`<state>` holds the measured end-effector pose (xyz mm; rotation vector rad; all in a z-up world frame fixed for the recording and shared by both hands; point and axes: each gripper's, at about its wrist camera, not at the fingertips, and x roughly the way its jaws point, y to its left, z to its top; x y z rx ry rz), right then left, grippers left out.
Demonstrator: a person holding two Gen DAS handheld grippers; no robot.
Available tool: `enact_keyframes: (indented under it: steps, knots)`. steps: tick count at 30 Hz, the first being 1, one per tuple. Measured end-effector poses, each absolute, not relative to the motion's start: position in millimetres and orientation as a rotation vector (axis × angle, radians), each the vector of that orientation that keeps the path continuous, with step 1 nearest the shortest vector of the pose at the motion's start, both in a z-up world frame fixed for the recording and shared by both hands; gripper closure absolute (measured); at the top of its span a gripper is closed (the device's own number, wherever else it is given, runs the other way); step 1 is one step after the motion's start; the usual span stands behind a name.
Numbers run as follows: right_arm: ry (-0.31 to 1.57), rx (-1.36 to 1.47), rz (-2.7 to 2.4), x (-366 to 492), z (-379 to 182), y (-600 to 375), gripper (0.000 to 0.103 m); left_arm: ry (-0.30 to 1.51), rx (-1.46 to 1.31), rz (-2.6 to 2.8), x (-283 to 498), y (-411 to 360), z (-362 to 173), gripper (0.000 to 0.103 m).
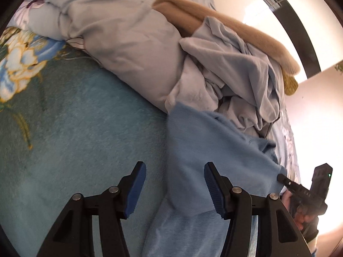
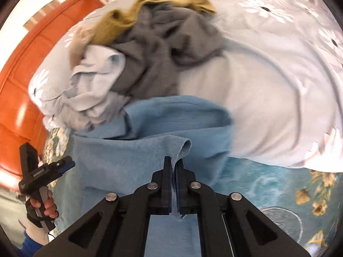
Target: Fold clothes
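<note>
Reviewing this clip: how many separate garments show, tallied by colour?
Light blue sweater, pinched by the right tongs: 1
Grey garment: 1
Mustard-tan garment: 1
Pale blue-grey garment: 1
Total: 4

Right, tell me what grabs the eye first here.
The right hand-held gripper is shut on a raised fold of the light blue garment, lying on the teal floral blanket. Behind sits a jumbled pile of clothes. The left hand-held gripper is open above the garment's edge.
</note>
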<state>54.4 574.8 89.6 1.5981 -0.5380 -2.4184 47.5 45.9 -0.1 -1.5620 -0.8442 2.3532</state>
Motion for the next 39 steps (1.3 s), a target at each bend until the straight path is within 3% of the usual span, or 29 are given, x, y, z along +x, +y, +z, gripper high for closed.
enact_keyframes:
  steps: [7, 10, 12, 13, 19, 24, 27, 35, 37, 39]
  knots:
    - [-0.504, 1.614, -2.423, 49.5, 81.0, 577.0, 0.099, -0.847, -1.555, 2.333, 28.7, 58.9, -16.5, 0.042]
    - [-0.451, 1.548, -2.479, 52.6, 94.2, 586.5, 0.084, -0.838, -1.513, 2.314, 22.5, 64.3, -18.1, 0.044]
    - [-0.469, 1.532, -2.515, 50.1, 96.9, 599.5, 0.061, -0.819, -1.482, 2.311, 18.6, 68.8, -17.9, 0.044]
    - [-0.484, 1.527, -2.533, 48.2, 97.5, 606.6, 0.06, -0.816, -1.47, 2.305, 16.5, 71.9, -17.7, 0.045]
    - [-0.715, 1.513, -2.451, 13.6, 69.4, 632.0, 0.06, -0.794, -1.407, 2.286, 6.7, 89.6, -17.5, 0.057]
    - [-0.896, 1.394, -2.313, 23.6, 55.2, 639.7, 0.06, -0.883, -1.367, 2.235, 1.1, 90.2, -27.3, 0.059]
    - [-0.911, 1.402, -2.276, 34.1, 43.5, 644.9, 0.054, -0.976, -1.348, 2.189, -3.2, 88.8, -37.0, 0.059]
    - [-0.932, 1.456, -2.231, 24.3, 17.8, 633.2, 0.053, -0.931, -1.373, 2.184, 2.2, 131.2, -43.3, 0.059]
    - [-0.949, 1.458, -2.226, 20.9, 16.4, 628.4, 0.058, -0.928, -1.371, 2.195, 4.1, 132.3, -42.8, 0.061]
    - [-0.952, 1.461, -2.225, 20.1, 17.6, 623.0, 0.082, -0.926, -1.37, 2.206, 6.0, 133.3, -42.4, 0.071]
